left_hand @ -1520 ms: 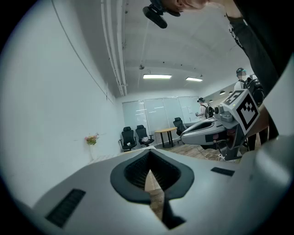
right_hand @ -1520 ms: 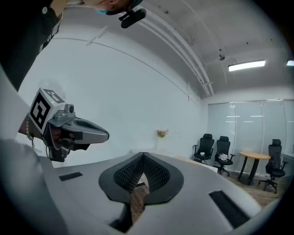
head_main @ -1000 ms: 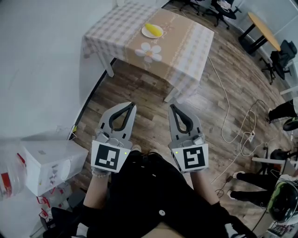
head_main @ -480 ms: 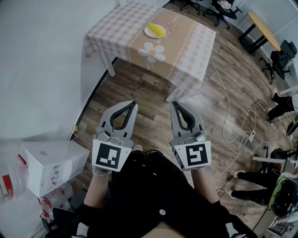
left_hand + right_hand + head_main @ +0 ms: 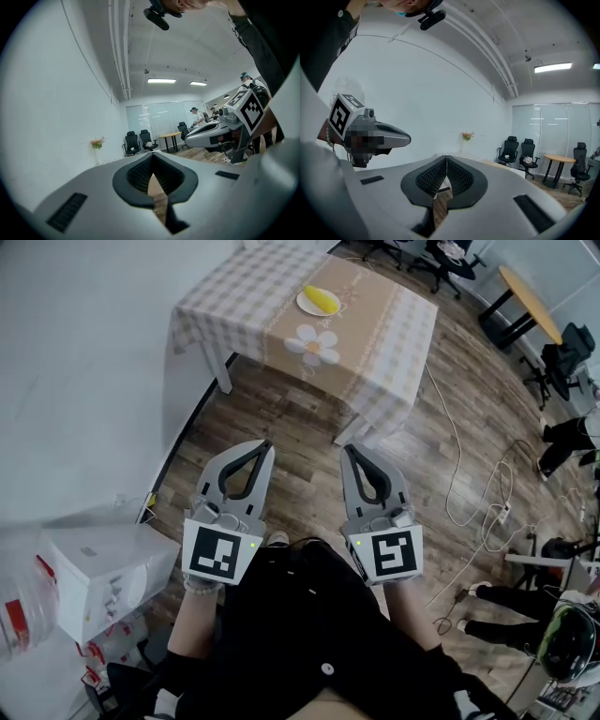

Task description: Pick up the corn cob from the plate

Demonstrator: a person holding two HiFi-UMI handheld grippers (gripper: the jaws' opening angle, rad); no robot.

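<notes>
On checked cloth point(image 5: 223, 307), a round plate point(image 5: 304, 306) holds the yellow corn cob point(image 5: 322, 298).

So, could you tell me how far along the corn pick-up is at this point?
Nothing looks done yet: the corn cob lies on its plate on the table. Nothing is in hand: the left gripper and right gripper are both shut and empty, over the floor, well short of the table. Left to do: reach the table, open a gripper, grasp the cob and lift it.
</notes>
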